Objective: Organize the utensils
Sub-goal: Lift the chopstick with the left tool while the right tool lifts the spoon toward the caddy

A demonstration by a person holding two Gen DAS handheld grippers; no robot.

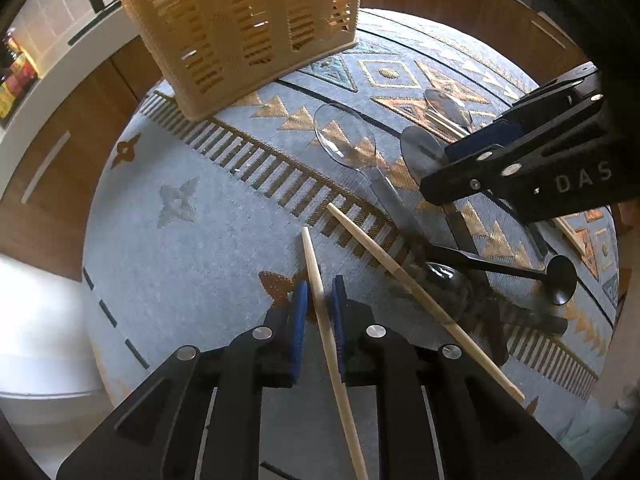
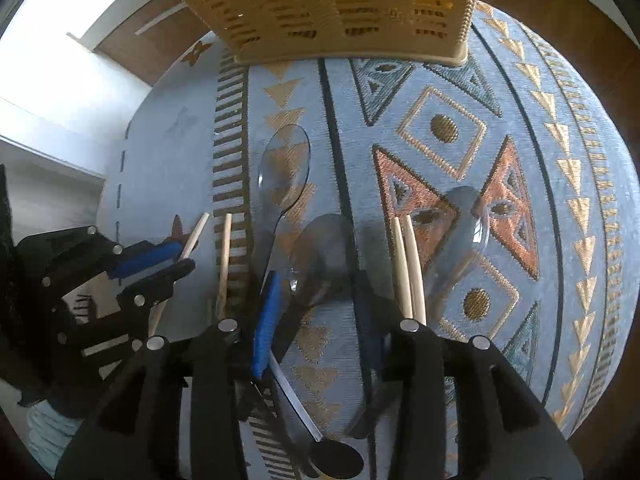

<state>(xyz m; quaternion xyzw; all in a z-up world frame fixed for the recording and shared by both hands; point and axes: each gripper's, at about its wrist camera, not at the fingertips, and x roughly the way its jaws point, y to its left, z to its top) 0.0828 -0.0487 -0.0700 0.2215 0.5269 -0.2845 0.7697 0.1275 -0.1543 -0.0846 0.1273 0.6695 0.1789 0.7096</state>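
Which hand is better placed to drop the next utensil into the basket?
Left, probably. Its tool already has a chopstick between its pads, with the basket straight ahead. The right tool stands open over a dark spoon, gripping nothing.

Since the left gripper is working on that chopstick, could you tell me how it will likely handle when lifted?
The chopstick looks thin, straight and wooden, so probably stiff and light. Its round, tapered shaft sits between the left gripper's blue pads, near one end, so it may pivot or slip. Released on the cloth, it could roll.
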